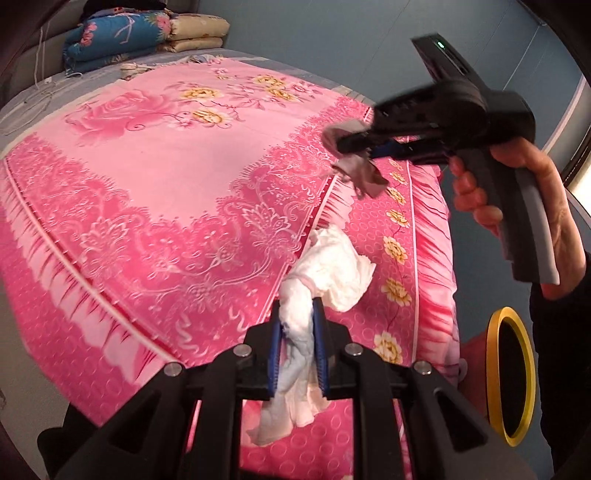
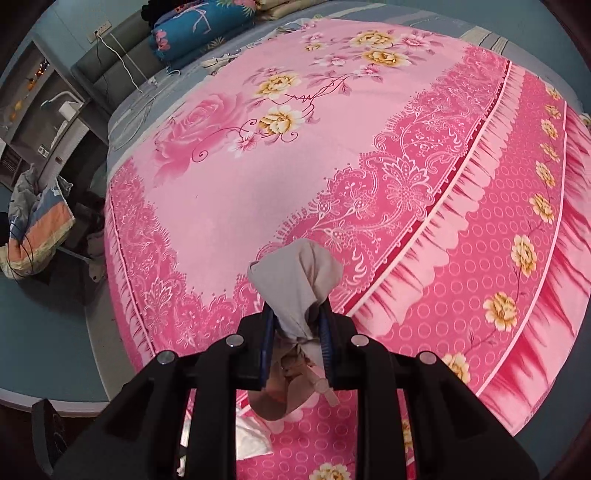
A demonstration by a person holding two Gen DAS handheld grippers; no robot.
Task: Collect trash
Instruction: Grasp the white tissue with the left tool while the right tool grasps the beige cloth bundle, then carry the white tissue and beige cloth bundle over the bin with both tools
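Note:
My left gripper (image 1: 298, 314) is shut on a crumpled white tissue (image 1: 332, 269), which hangs above the pink flowered bedspread (image 1: 166, 177). The tissue sticks out past the fingertips and trails down behind them. In the left wrist view my right gripper (image 1: 341, 146) hovers at the upper right over the bed's edge, held by a hand (image 1: 517, 192), and grips a grey crumpled scrap (image 1: 364, 177). The right wrist view shows that gripper (image 2: 297, 314) shut on the same grey wrapper (image 2: 295, 280), lifted off the bedspread (image 2: 258, 184). A bit of white tissue (image 2: 251, 441) shows below it.
A round bin with a yellow rim (image 1: 511, 376) stands at the right, beside the bed. Folded quilts (image 1: 122, 33) lie at the head of the bed. A pile of bedding (image 2: 37, 229) sits on the floor to the left of the bed.

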